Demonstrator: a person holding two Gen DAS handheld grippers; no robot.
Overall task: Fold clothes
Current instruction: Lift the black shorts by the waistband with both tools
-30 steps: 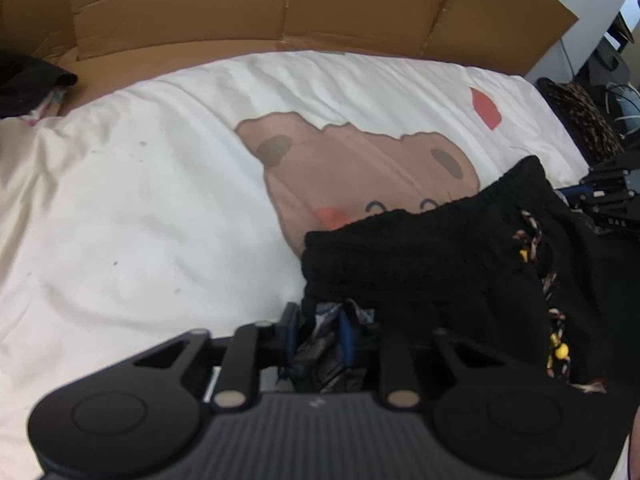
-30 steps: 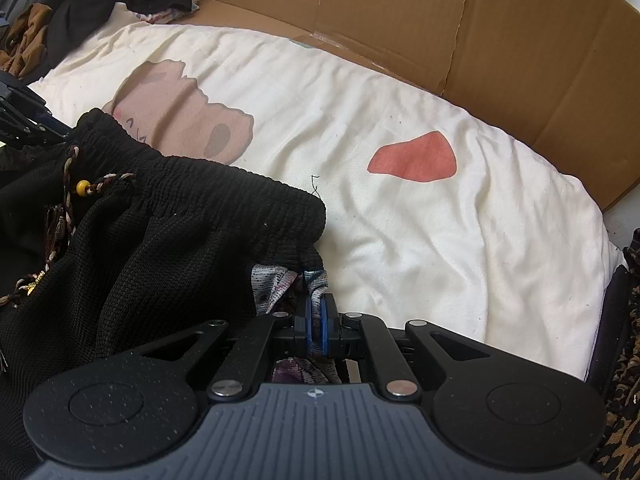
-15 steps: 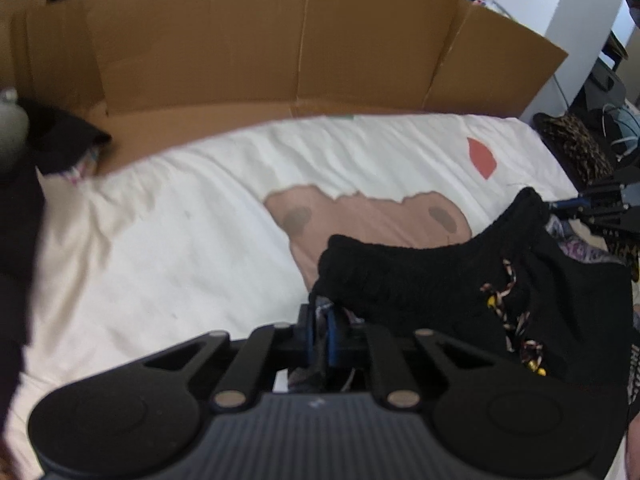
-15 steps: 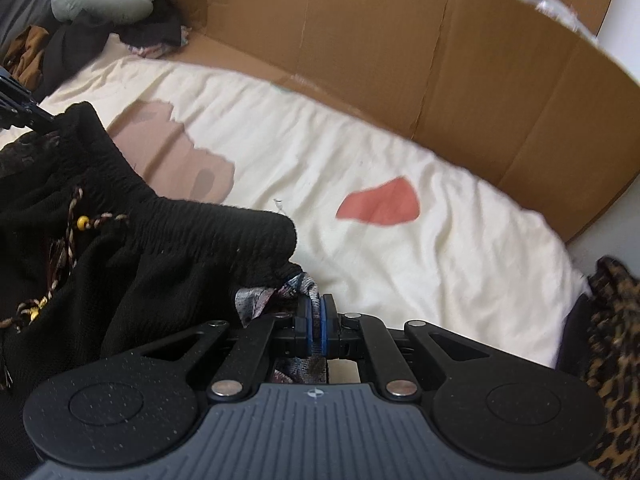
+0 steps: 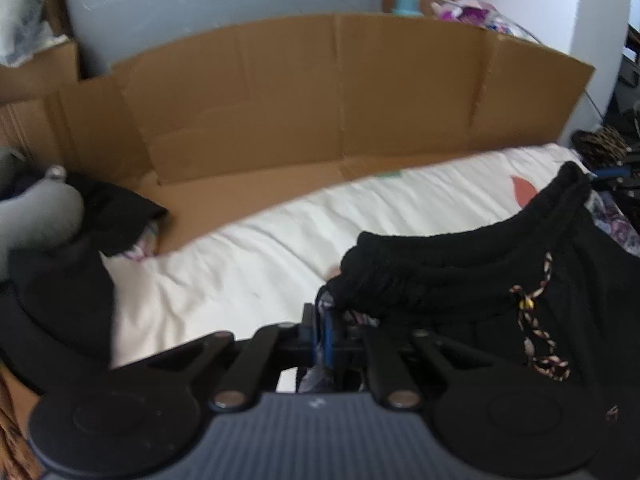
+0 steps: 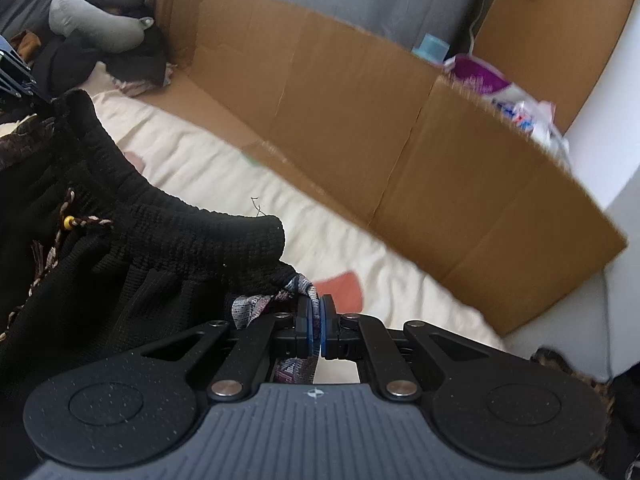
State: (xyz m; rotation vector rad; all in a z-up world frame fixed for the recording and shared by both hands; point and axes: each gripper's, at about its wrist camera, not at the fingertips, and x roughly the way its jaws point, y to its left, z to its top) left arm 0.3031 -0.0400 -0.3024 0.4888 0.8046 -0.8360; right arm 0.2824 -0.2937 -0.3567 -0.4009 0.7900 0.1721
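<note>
Black shorts (image 5: 472,280) with a ribbed elastic waistband and a braided drawstring (image 5: 536,320) hang stretched between my two grippers above the cream sheet (image 5: 248,264). My left gripper (image 5: 326,332) is shut on the left corner of the shorts, where patterned lining cloth shows between the blue pads. In the right wrist view the shorts (image 6: 132,248) fill the left side, and my right gripper (image 6: 316,328) is shut on their right corner, with patterned lining (image 6: 256,304) bunched beside the pads. The drawstring (image 6: 68,224) carries a yellow bead. The left gripper's frame shows at that view's left edge.
A flattened cardboard wall (image 5: 320,92) (image 6: 400,132) stands along the far side of the bed. A grey neck pillow (image 6: 96,8) and dark clothes (image 5: 72,264) lie at the left end. A leopard-print item (image 5: 600,144) lies off the right end of the bed.
Both grippers have risen and tilted up, lifting the waistband off the sheet. The left jaws, slightly apart a second ago, have closed on the cloth. The bear print has dropped out of sight behind the shorts.
</note>
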